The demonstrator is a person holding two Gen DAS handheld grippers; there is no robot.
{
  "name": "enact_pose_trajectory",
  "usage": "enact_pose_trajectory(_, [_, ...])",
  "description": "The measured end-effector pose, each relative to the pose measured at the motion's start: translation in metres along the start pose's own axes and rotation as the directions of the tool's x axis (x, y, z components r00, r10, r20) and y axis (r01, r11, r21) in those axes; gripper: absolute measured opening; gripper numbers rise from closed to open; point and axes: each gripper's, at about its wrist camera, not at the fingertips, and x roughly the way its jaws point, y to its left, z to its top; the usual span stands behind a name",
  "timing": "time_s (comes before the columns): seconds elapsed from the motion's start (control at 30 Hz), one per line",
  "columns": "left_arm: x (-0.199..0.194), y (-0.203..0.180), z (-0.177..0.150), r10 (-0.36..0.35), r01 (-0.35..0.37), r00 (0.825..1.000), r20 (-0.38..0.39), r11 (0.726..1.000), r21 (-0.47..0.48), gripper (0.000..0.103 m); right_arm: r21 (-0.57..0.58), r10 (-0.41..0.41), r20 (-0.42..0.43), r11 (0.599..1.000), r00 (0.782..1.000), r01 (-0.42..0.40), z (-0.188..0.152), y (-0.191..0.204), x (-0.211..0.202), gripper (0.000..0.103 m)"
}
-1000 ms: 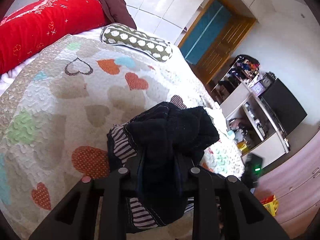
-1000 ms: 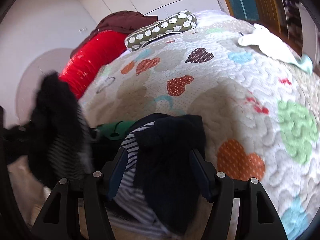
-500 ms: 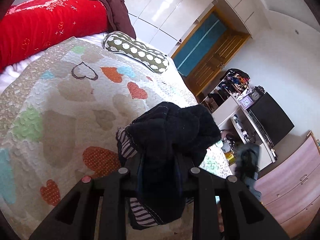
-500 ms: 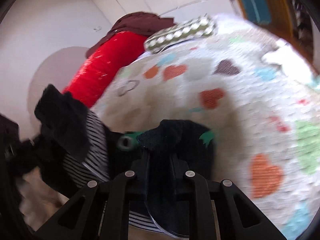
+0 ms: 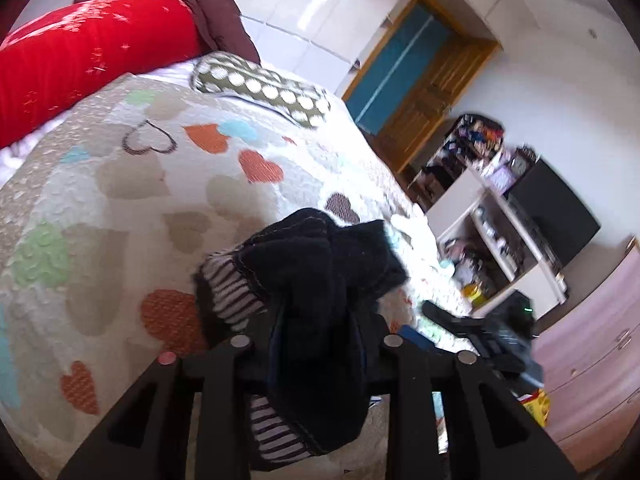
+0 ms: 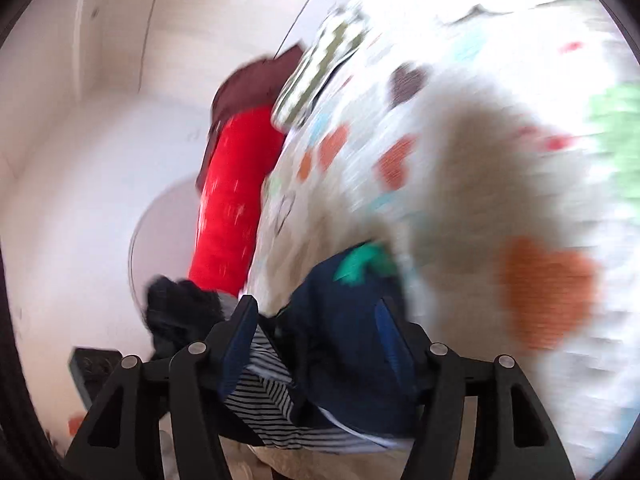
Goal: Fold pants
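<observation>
The dark navy pants (image 5: 320,276) with a black-and-white striped lining hang bunched above the heart-patterned quilt (image 5: 120,184). My left gripper (image 5: 316,344) is shut on a wad of the pants cloth. In the right wrist view, which is blurred, the pants (image 6: 340,344) with a green patch lie between the fingers of my right gripper (image 6: 316,320); the jaws stand wider apart, with cloth filling the gap. A second bunch of the dark cloth (image 6: 180,308) shows at lower left.
A red bolster (image 5: 88,56) with a maroon garment (image 5: 208,4) on it lies at the bed's head, beside a green dotted pillow (image 5: 260,88). To the right stand a wooden door (image 5: 424,96), white shelves (image 5: 488,224) and a pink dresser (image 5: 600,352).
The right gripper shut on the pants half a second ago; now its fingers stand wider and the view has swung and blurred. The left gripper keeps its hold and has shifted slightly.
</observation>
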Motion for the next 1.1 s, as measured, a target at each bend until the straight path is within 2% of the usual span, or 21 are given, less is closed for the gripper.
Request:
enact_pose_trajectory(0.03, [0.010,-0.008,-0.002,0.005,-0.005,1.000,-0.023,1.000,0.020,0.030,0.024,0.000,0.030,1.000,1.000,0.000,0.000,-0.009,-0.015,0.067])
enact_pose_trajectory(0.13, [0.035,-0.036,-0.010,0.060,-0.052,0.995,-0.083,0.994,0.094,0.041,0.080,-0.015,0.085,0.997,0.996,0.008,-0.002,-0.030,-0.045,0.067])
enact_pose_trajectory(0.2, [0.038,-0.051,-0.015,0.078,-0.066,0.994,-0.080,0.989,0.136,0.043,0.104,-0.018,0.097,0.995,0.995,0.008,-0.005,-0.037,-0.051,0.068])
enact_pose_trajectory(0.27, [0.033,-0.059,-0.018,0.094,-0.083,0.994,-0.062,0.983,0.165,0.057,0.109,-0.033,0.102,0.994,0.994,0.022,-0.007,-0.042,-0.057,0.068])
enact_pose_trajectory(0.3, [0.027,-0.061,-0.018,0.114,-0.106,0.993,-0.038,0.980,0.171,0.060,0.103,-0.038,0.102,0.994,0.994,0.027,-0.009,-0.043,-0.059,0.068])
enact_pose_trajectory(0.4, [0.013,-0.050,-0.016,0.164,-0.163,0.986,-0.002,0.977,0.138,0.064,0.073,-0.047,0.093,0.997,0.995,0.040,-0.011,-0.037,-0.059,0.068])
enact_pose_trajectory(0.5, [0.001,-0.027,-0.015,0.180,-0.179,0.984,-0.008,0.982,0.058,0.064,0.015,-0.048,0.063,0.999,0.997,0.047,-0.018,-0.024,-0.047,0.068])
enact_pose_trajectory(0.6, [-0.008,-0.008,-0.019,0.197,-0.197,0.980,-0.014,0.980,0.001,0.064,-0.047,-0.037,-0.011,0.998,0.999,0.036,-0.026,-0.008,-0.015,0.068])
enact_pose_trajectory(0.83, [-0.015,0.010,-0.026,0.227,-0.227,0.974,-0.022,0.973,-0.031,0.064,-0.134,-0.051,-0.113,0.990,0.992,0.036,-0.024,0.026,0.066,0.067])
enact_pose_trajectory(0.9, [-0.015,0.011,-0.025,0.229,-0.230,0.973,-0.021,0.973,-0.035,0.064,-0.163,-0.047,-0.133,0.986,0.990,0.025,-0.025,0.034,0.081,0.037])
enact_pose_trajectory(0.93, [-0.015,0.013,-0.025,0.229,-0.230,0.973,-0.022,0.972,-0.037,0.064,-0.182,-0.043,-0.161,0.983,0.986,0.013,-0.026,0.039,0.086,0.014])
enact_pose_trajectory(1.1, [-0.007,0.018,-0.025,0.228,-0.229,0.973,-0.037,0.972,-0.049,0.064,-0.232,-0.042,-0.125,0.973,0.991,0.012,-0.031,0.054,0.064,0.010])
